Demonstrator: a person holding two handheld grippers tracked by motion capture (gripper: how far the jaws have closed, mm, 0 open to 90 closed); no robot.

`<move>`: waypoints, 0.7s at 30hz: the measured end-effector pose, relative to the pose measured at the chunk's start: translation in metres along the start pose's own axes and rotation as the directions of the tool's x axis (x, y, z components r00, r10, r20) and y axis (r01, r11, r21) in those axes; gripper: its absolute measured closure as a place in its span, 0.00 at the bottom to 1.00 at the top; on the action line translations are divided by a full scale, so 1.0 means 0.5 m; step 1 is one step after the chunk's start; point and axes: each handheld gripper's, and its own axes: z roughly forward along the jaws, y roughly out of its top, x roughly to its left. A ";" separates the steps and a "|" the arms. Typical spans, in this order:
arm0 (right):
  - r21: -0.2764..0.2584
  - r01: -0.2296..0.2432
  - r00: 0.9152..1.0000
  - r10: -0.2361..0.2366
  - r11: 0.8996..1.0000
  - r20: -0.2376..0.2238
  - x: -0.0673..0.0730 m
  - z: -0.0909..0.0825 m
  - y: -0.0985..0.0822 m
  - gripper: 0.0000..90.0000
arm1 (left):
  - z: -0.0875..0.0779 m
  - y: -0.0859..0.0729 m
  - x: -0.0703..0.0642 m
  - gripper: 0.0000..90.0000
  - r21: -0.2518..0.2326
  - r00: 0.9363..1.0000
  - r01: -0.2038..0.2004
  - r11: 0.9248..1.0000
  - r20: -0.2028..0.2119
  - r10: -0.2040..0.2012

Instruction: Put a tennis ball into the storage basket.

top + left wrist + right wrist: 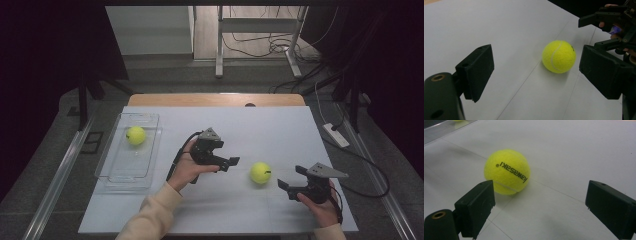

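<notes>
Right gripper view: tennis ball [507, 171] lettering reads upside-down.

Two yellow tennis balls are on show: one tennis ball [260, 172] lies on the white table [280, 130], with "kawasaki" printed on it in black, and a second tennis ball [135, 135] sits inside the single clear plastic tray [114, 172] at the table's left edge. Two black handheld grippers are counted, the left gripper [231, 162] and the right gripper [291, 177], one to each of the person's two hands, and each with two jaws spread wide apart. Beyond the table lies one white power strip [336, 135] on the floor.
</notes>
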 end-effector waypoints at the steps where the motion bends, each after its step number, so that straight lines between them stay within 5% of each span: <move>1: 0.001 0.001 1.000 -0.001 1.000 0.000 0.000 0.000 0.000 0.10 | 0.004 0.001 0.000 0.15 0.000 1.000 -0.001 1.000 0.001 0.001; 21: -0.003 0.002 1.000 -0.002 1.000 -0.001 0.002 -0.006 -0.004 0.10 | 0.060 0.014 -0.019 0.15 0.040 0.999 -0.024 0.999 0.034 0.022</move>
